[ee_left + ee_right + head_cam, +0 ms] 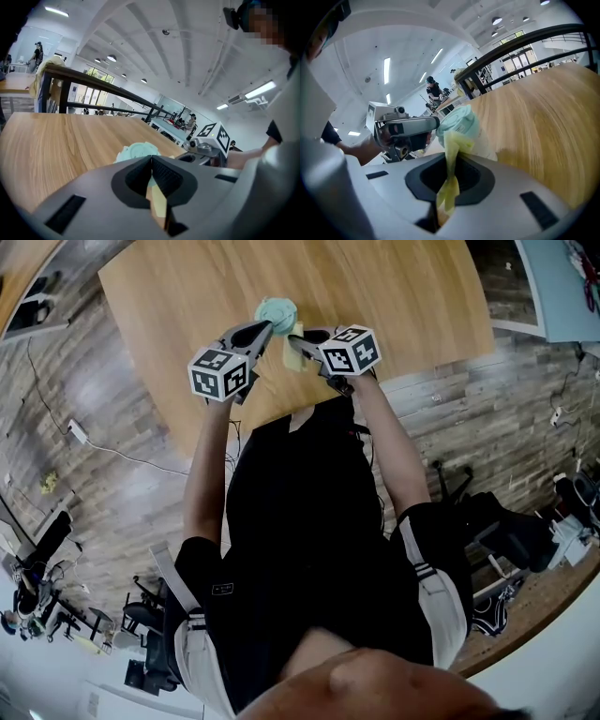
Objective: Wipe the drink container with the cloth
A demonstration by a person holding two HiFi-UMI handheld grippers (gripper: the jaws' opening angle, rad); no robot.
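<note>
The drink container [277, 310] has a mint-green lid and a white body [461, 124], and sits near the front edge of the wooden table [394, 296]. It looks tilted in the right gripper view. My right gripper [298, 341] is shut on a yellow cloth [452, 145], which runs up from the jaws onto the container's side. My left gripper [268, 329] is shut, and its tip [437, 123] touches the container by the lid. A yellow-tan strip [159, 206] shows below its closed pads; I cannot tell whether it is pinched there.
The wooden table spreads bare beyond the container [138, 151]. A dark railing [93, 84] and other desks stand further back. The person's torso and legs fill the lower half of the head view, over a wood-plank floor [103, 437] with cables.
</note>
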